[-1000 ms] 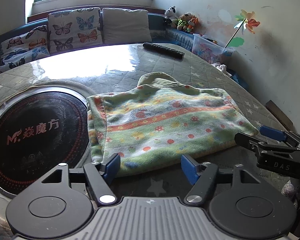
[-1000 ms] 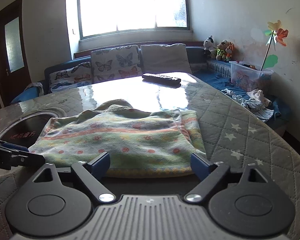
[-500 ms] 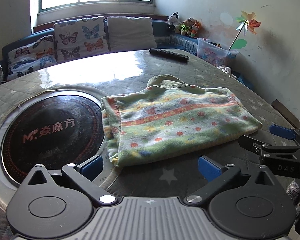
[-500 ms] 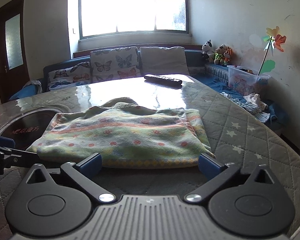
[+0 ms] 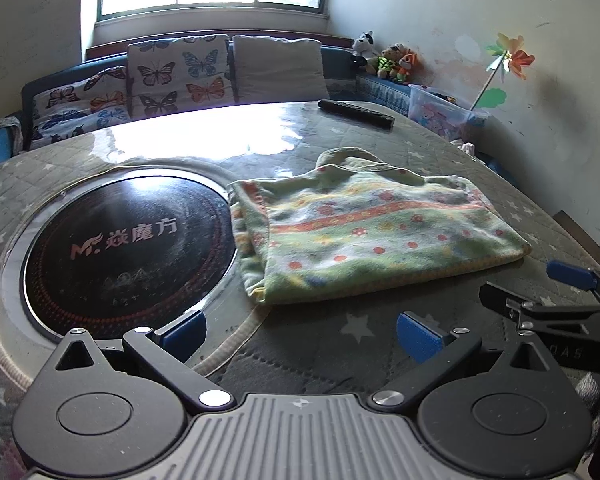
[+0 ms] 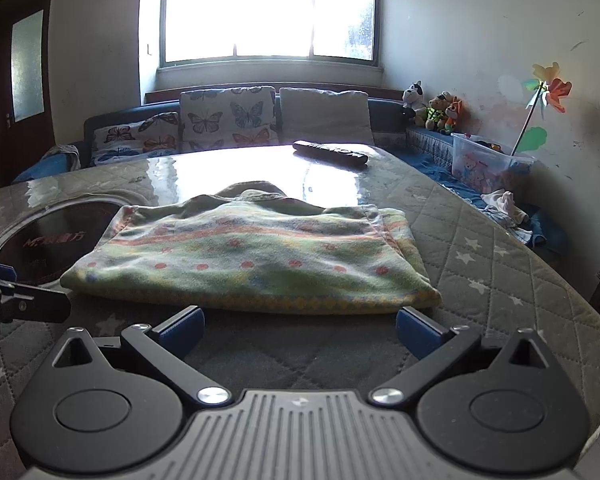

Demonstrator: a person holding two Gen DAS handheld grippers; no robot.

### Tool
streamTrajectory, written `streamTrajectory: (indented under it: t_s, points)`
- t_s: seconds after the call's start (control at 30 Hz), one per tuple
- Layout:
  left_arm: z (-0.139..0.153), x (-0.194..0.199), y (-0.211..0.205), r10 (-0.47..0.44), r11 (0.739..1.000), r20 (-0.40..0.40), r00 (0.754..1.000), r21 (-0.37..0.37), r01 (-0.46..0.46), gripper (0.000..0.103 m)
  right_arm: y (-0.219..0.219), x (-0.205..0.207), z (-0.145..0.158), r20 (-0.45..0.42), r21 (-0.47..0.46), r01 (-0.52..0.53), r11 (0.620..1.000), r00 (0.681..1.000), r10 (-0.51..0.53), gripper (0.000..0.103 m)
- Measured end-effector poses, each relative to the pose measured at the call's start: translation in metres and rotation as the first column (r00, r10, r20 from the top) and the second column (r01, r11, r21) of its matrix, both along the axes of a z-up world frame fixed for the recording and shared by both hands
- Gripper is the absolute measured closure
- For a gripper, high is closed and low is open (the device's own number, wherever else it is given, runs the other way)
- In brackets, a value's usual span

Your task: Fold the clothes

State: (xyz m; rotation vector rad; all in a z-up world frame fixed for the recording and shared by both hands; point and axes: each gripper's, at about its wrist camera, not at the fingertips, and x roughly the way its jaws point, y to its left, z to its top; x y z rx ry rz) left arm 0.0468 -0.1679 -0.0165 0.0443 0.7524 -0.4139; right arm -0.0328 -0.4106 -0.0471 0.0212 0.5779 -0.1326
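A green garment with orange stripes and red dots point(image 5: 364, 232) lies folded flat on the quilted round table; it also shows in the right wrist view point(image 6: 252, 256). My left gripper point(image 5: 300, 332) is open and empty, a short way back from the garment's near left corner. My right gripper point(image 6: 298, 326) is open and empty, just short of the garment's near edge. The right gripper also shows at the right edge of the left wrist view point(image 5: 540, 296), and the left gripper shows at the left edge of the right wrist view point(image 6: 16, 300).
A black round induction hob point(image 5: 128, 244) is set into the table left of the garment. A black remote control point(image 5: 354, 113) lies at the table's far side. A sofa with butterfly cushions point(image 5: 176, 76) stands behind. A plastic toy box point(image 6: 488, 162) sits at the right.
Both grippers have pulled back from the garment and opened wider. The garment lies still on the table.
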Motion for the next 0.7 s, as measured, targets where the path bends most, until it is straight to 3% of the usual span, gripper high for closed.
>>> streamTrajectory:
  t_s: [0.7]
  points:
    - [-0.001, -0.026, -0.002, -0.015, 1.0, 0.015, 1.0, 0.007, 0.015, 0.0, 0.008, -0.018, -0.001, 0.006, 0.006, 0.009, 1.0, 1.0, -0.009, 0.0]
